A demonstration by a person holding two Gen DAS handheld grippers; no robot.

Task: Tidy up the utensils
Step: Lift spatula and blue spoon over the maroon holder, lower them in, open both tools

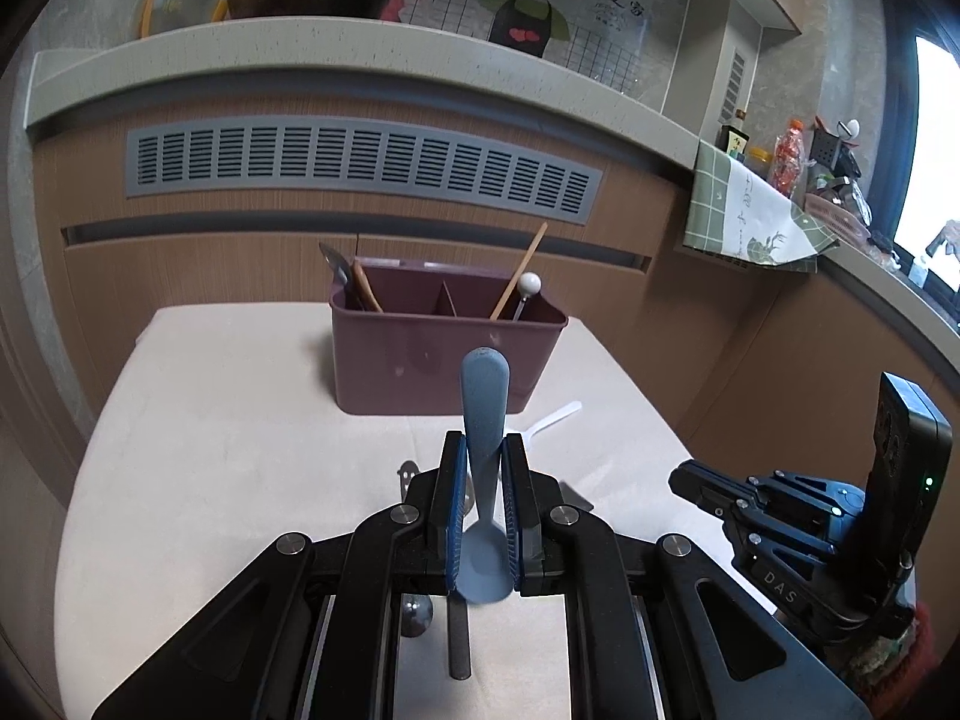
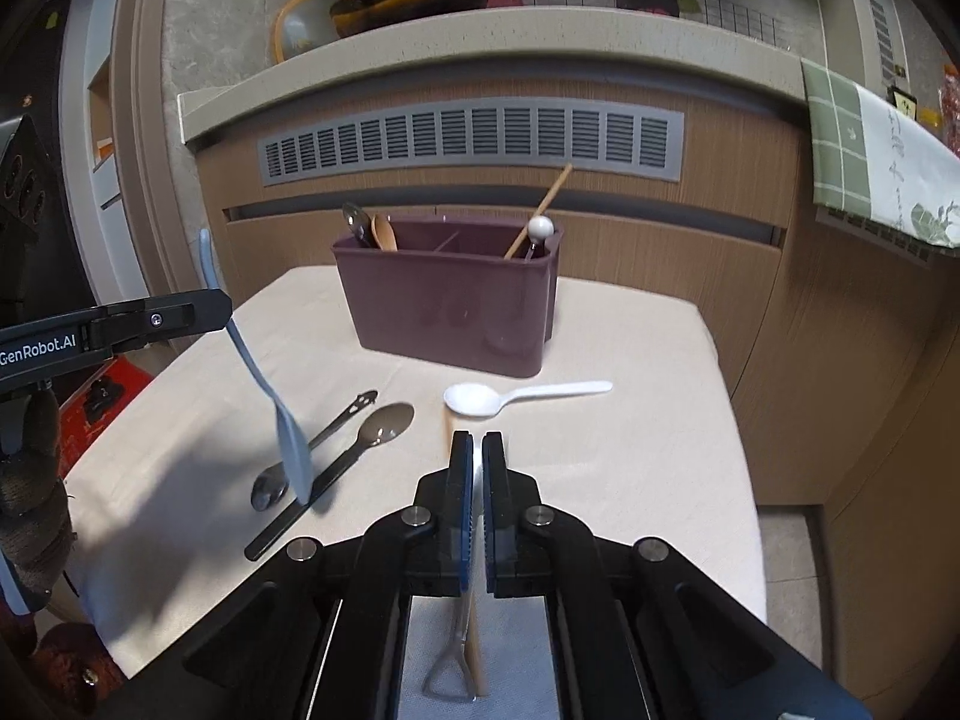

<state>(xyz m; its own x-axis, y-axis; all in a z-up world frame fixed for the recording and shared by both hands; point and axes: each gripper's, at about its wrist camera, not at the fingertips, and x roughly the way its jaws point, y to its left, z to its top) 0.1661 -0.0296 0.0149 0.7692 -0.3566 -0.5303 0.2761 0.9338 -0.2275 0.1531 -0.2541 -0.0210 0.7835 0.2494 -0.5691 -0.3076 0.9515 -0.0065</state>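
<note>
My left gripper (image 1: 483,450) is shut on a blue plastic spoon (image 1: 485,414), handle pointing up toward the maroon utensil caddy (image 1: 444,354); the right wrist view shows the spoon (image 2: 264,384) hanging above the table. My right gripper (image 2: 477,450) is shut on a thin metal utensil (image 2: 465,648) and a wooden stick, held over the table in front of the caddy (image 2: 450,306). A white plastic spoon (image 2: 516,397), a black spoon (image 2: 360,438) and a metal spoon (image 2: 282,474) lie on the cloth.
The caddy holds a wooden spoon (image 2: 384,233), a metal utensil, a wooden chopstick (image 2: 540,210) and a white-ball-topped stick (image 2: 541,229). The table (image 1: 240,420) is covered in beige cloth. A wooden counter wall with a grey vent (image 1: 360,162) stands behind.
</note>
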